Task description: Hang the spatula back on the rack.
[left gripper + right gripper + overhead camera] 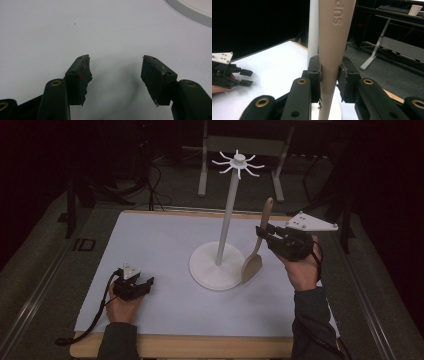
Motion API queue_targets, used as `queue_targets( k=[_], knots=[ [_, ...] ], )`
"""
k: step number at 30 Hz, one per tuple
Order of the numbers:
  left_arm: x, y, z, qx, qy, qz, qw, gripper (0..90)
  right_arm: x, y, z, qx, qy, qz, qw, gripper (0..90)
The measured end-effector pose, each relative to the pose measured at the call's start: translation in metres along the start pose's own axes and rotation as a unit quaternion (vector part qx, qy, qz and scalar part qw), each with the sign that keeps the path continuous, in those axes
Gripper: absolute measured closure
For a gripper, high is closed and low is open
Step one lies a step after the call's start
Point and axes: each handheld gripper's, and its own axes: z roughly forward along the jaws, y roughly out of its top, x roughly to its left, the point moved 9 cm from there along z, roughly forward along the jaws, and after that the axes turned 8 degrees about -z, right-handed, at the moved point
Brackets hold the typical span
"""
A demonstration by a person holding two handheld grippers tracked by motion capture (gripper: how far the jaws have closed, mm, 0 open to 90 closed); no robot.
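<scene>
A white stand (226, 220) with a round base (204, 270) and a ring of hooks (238, 163) on top rises from the middle of the table. A tan spatula (256, 251) hangs nearly upright just right of the base, blade down. My right gripper (262, 234) is shut on its handle (332, 50), with the stand's pole (313, 30) close behind it. My left gripper (149, 281) rests low on the white table top at the front left, open, nothing between its fingers (80, 77). It also appears far off as the left gripper (245, 77) in the right gripper view.
A white sheet (160, 245) covers the wooden table. The stand's base rim (190, 12) lies ahead and to the right of the left gripper. Grey desk legs (202, 165) and cables stand on the dark floor beyond the table's far edge.
</scene>
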Motion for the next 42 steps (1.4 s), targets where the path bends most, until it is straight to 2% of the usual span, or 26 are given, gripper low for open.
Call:
queue_targets(
  k=[30,42],
  knots=[
    [0.001,0.001,-0.001,-0.005,-0.003,-0.007,1.0,40.6,0.001,0.024,0.004,-0.003,0.003,-0.016,0.9999,73.9],
    [0.001,0.001,-0.001,-0.005,-0.003,-0.007,1.0,40.6,-0.002,0.033,0.009,-0.007,0.011,-0.005,0.9999,73.8]
  ],
)
